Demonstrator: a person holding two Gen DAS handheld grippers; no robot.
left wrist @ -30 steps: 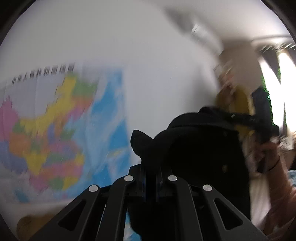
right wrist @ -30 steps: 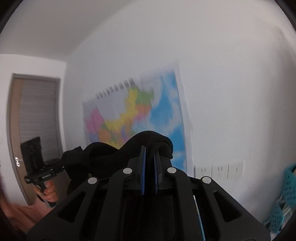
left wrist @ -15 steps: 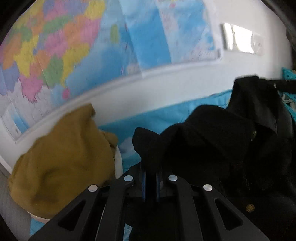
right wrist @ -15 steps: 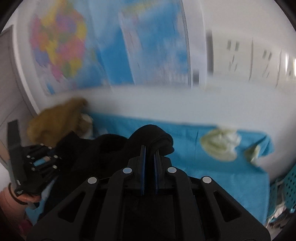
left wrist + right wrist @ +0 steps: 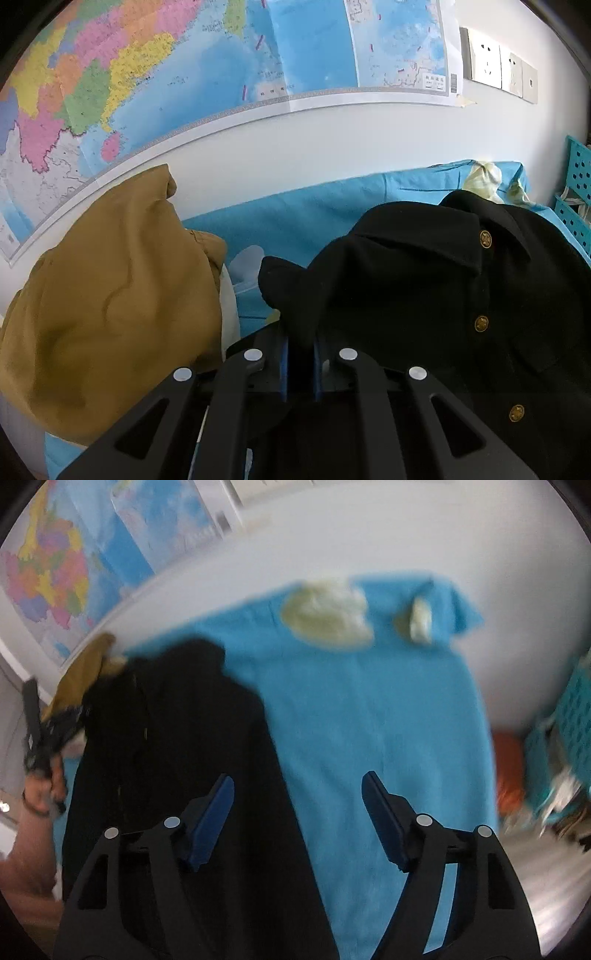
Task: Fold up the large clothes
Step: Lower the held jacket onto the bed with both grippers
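The left wrist view is sharp and shows the left gripper [image 5: 300, 363] clamped on a fold of the black coat [image 5: 424, 295], the cloth pinched between its blue pads and bunching up just past the fingertips. Only this view shows the coat's detail: a turned-down collar and a row of gold buttons [image 5: 481, 324] running down its front. The coat lies spread over the blue cloth [image 5: 295, 221] that covers the table, to the right of a mustard-yellow garment [image 5: 110, 302] heaped against the white wall, with a white item partly hidden under that heap. A coloured wall map [image 5: 184, 74] hangs above, wall sockets [image 5: 495, 70] sit to its right, and a teal perforated basket [image 5: 576, 206] stands at the far right edge. The right wrist view is blurred, yet it alone shows the right gripper [image 5: 297, 794], its jaws opening wide with nothing pressed between the pads; the coat [image 5: 177, 757] lies under and beside its left finger, and bare blue cloth [image 5: 388, 720] shows in the gap. This view also takes in the person's left hand [image 5: 40, 786] gripping the handle of the other tool at the coat's far edge, a pale crumpled cloth [image 5: 328, 616] and a smaller pale piece [image 5: 419, 620] near the table's back edge, and something orange [image 5: 511, 771] beyond the table on the right, too blurred to identify.
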